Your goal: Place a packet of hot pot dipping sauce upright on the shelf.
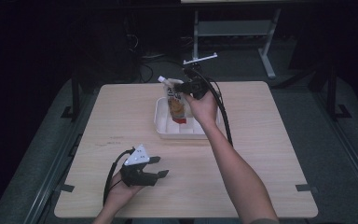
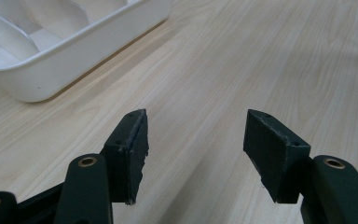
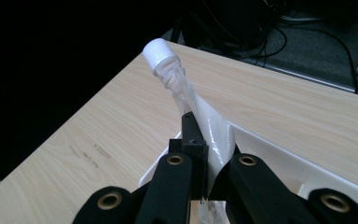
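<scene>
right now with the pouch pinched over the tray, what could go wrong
1. The right hand-held gripper pinches the pouch by a thin edge near its top, so the pouch might slip out.
2. The pouch hangs over the white tray; lowering it could snag a divider or shift the tray.
3. The left hand-held gripper is open and apart from the tray, so nothing steadies it.

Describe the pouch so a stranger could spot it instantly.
On the wooden table, find the white tray near the far edge. The pouch stands in it, pinched near its top by the right tool. Its white screw cap and orange-and-red print set it apart.
</scene>
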The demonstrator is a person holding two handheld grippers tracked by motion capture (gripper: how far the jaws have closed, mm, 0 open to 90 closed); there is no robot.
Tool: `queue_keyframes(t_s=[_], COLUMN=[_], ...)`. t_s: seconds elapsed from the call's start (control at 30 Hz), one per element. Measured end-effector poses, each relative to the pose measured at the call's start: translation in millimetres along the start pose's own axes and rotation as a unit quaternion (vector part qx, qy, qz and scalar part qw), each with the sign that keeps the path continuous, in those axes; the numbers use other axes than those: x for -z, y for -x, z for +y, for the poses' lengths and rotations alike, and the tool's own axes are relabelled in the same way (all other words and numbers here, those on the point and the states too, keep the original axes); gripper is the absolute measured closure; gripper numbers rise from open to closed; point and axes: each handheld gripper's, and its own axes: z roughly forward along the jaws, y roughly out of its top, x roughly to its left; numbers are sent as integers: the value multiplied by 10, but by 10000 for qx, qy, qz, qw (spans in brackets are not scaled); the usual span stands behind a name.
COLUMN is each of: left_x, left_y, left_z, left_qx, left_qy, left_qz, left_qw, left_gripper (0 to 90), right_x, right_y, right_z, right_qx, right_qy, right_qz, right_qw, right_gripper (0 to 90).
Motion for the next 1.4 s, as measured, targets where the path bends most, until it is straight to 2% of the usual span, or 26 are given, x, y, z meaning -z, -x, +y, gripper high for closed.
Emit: queue_keyframes(t_s=[0.27,0.5,0.6,0.73,0.9,1.07,1.3,1.33,1.4], left_x=[17,20,16,26,29,35,39,41,44], left_y=[-10,-13,-8,-15,-25,-44,-46,-47,-49], left_z=[-3,-4,-4,-8,-11,-19,-22,-21,-23], left_qx=[21,47,43,105,105,149,175,175,186], left_qy=[49,54,44,95,85,113,131,133,137], left_qz=[23,43,57,53,48,39,37,40,38], left_qw=[10000,10000,10000,9999,9999,9998,9998,9997,9997], left_gripper=[397,396,395,394,395,394,394,394,394], right_x=[-195,-353,-411,-500,-564,-657,-757,-765,-790], right_y=[-8,31,13,-68,-83,-122,-147,-140,-75], right_z=[37,29,42,95,93,80,60,56,34], right_qx=[29,-113,-290,-219,-237,-376,-478,-503,-782], right_qy=[-99,-211,-192,-291,-323,-370,-427,-430,-416], right_qz=[-197,-301,-231,-248,-220,-39,30,45,192], right_qw=[9998,9993,9991,9990,9990,9986,9979,9978,9959], right_gripper=[888,887,887,885,882,876,870,865,861])
